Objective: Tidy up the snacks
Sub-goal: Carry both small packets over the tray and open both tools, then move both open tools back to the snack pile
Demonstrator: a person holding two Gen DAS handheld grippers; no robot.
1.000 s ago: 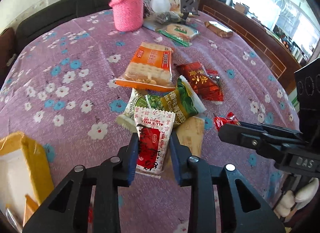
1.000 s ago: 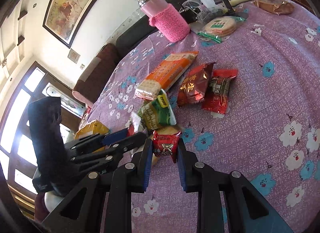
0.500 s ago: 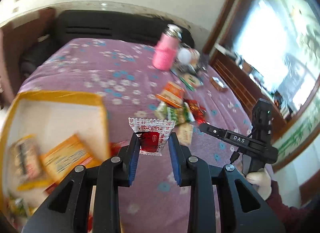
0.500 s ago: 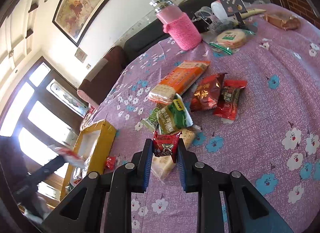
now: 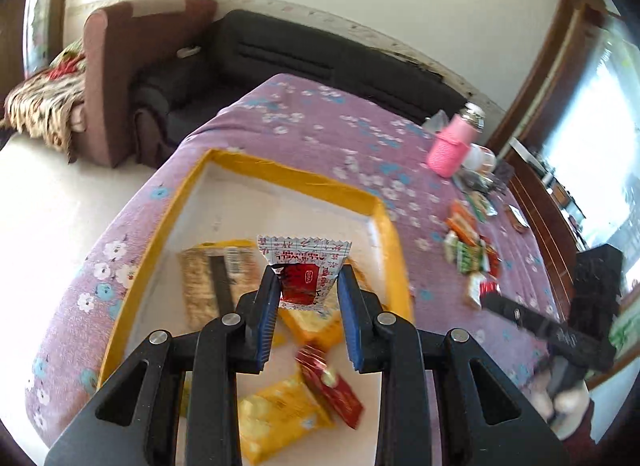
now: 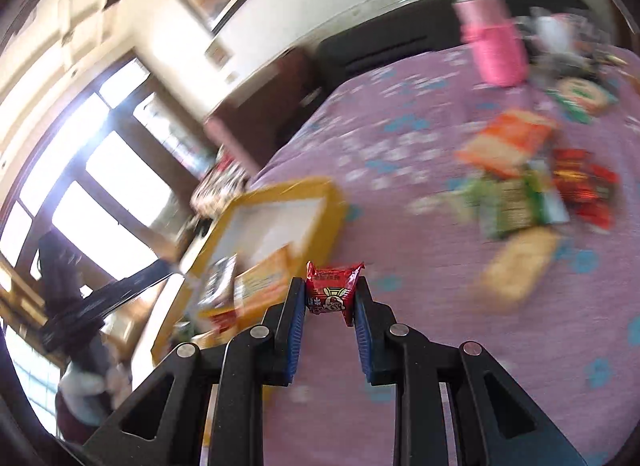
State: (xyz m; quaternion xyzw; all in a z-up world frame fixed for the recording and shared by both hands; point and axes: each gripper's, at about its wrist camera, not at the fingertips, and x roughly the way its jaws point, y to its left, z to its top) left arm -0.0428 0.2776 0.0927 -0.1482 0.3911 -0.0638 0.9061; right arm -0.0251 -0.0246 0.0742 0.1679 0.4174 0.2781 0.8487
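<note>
Snacks [image 5: 472, 254] litter purple floral tablecloth [image 5: 320, 125] beside dark sofa [image 5: 304, 53].

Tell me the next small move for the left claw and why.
Probably lower it a little and open. The left claw grips the white-and-red packet above the yellow tray, where other snacks already lie, so it likely only needs letting go.

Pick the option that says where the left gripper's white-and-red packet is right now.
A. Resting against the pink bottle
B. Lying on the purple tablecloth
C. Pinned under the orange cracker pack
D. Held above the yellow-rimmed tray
D: the left gripper clamps the white-and-red packet over the yellow-rimmed tray, where other snacks already lie.
</note>
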